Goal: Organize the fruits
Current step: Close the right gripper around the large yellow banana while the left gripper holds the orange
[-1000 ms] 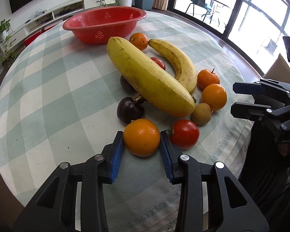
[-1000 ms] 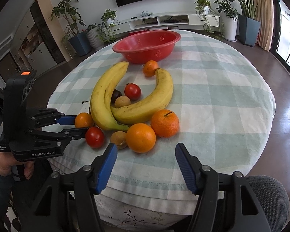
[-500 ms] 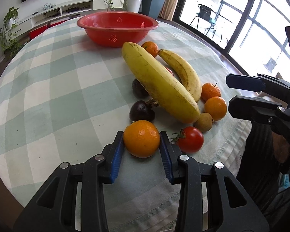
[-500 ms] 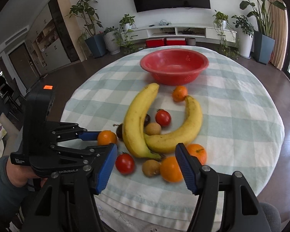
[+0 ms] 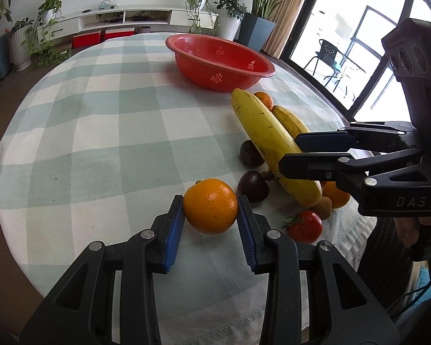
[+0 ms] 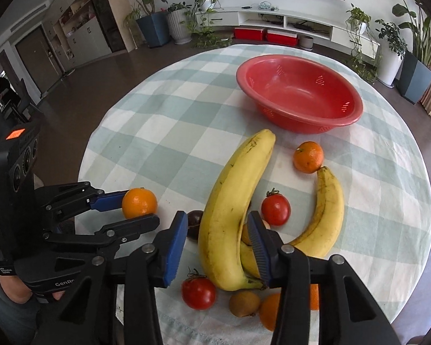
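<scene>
Gripping an orange (image 5: 210, 205) in the left tool (image 5: 210, 221) just above the checked counter (image 5: 100, 143), right tool (image 6: 217, 247) closing astride the large banana (image 6: 232, 210), pads seemingly not yet pressing, only the right view showing inside the empty red bowl (image 6: 298, 92).

cloth (image 5: 106, 132): woven fabric, matt, pale green and white check, stitched hem, drapes over the desk
bowl (image 6: 342, 115): red plastic, smooth, slight sheen, small perforated patches
orange (image 5: 210, 205): pitted skin, glossy highlights
big banana (image 6: 230, 218): smooth yellow peel, dark flecks, dull sheen
tomato (image 6: 275, 209): taut, shiny skin
kiwi (image 6: 244, 303): brown, fuzzy, matt
fingers (image 5: 173, 235): ribbed blue pads, black matt plastic frame, bright metal screws
</scene>
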